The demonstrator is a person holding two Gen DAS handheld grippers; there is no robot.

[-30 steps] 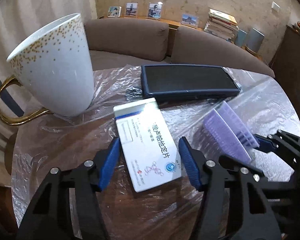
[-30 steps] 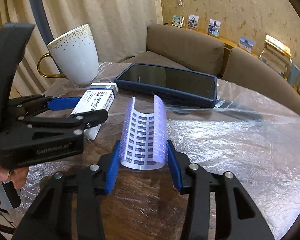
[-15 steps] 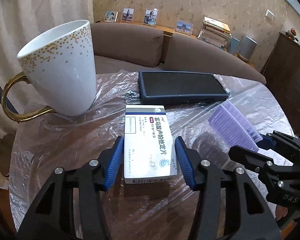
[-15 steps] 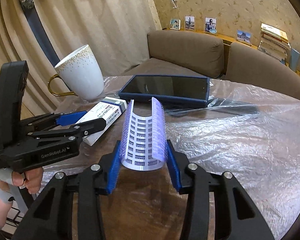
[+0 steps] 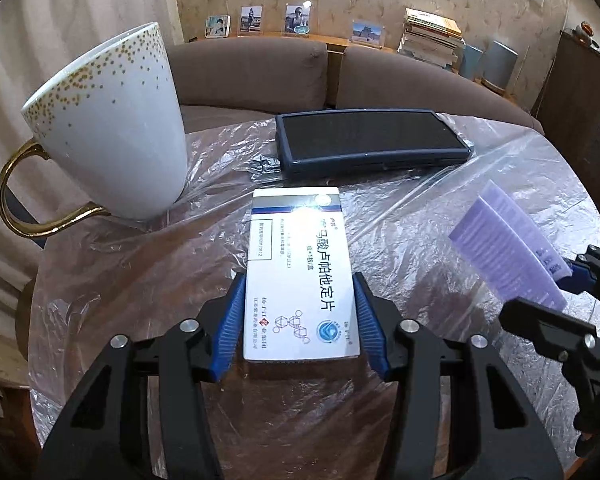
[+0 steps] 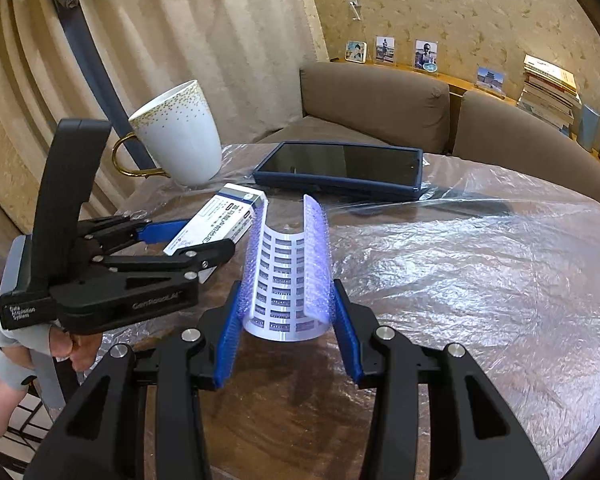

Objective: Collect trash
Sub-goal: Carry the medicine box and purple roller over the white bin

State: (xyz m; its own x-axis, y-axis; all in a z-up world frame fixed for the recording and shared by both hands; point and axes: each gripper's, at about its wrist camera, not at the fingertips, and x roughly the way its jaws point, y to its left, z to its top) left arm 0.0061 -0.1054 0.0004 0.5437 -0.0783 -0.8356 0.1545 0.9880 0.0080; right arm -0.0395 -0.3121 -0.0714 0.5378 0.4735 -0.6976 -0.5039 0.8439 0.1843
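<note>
Tongs in your left hand (image 5: pixel 300 322) are clamped on the white medicine box (image 5: pixel 300 276), a blue pad (image 5: pixel 232 332) pressed flat against each long side of it. You hold the box by its near end, printed face up, and its far end points at the dark tablet (image 5: pixel 370 140). The box's underside seems to sit on or just above the plastic sheet (image 5: pixel 440 232); you cannot tell which.

Your right tongs (image 6: pixel 286 326) are clamped on the purple blister sheet (image 6: pixel 286 272), which the pads have squeezed into a U, edges curled upward. It is lifted clear of the worktop (image 6: pixel 300 408), and it points toward the tablet (image 6: pixel 340 168) as well. In the left wrist view the same sheet (image 5: pixel 508 256) hangs to the right of the medicine box, apart from it, with the right tongs (image 5: pixel 572 280) behind it at the frame edge.

In the right wrist view your left tongs (image 6: pixel 188 238) reach in from the left with the box (image 6: pixel 220 224), just beside the blister sheet, and your left hand (image 6: pixel 74 346) grips the handle below.

Crinkled clear plastic covers the round wooden worktop. The tablet in its blue case lies flat on the plastic, beyond the box. Left of the tablet stands the white mug (image 5: pixel 108 128) with gold dots and a gold handle, close to the box's far corner but not touching it.

Beyond the tablet runs a brown sofa (image 5: pixel 260 72), and behind that a ledge with small photo frames (image 5: pixel 296 20) and a stack of books (image 5: pixel 428 40).
</note>
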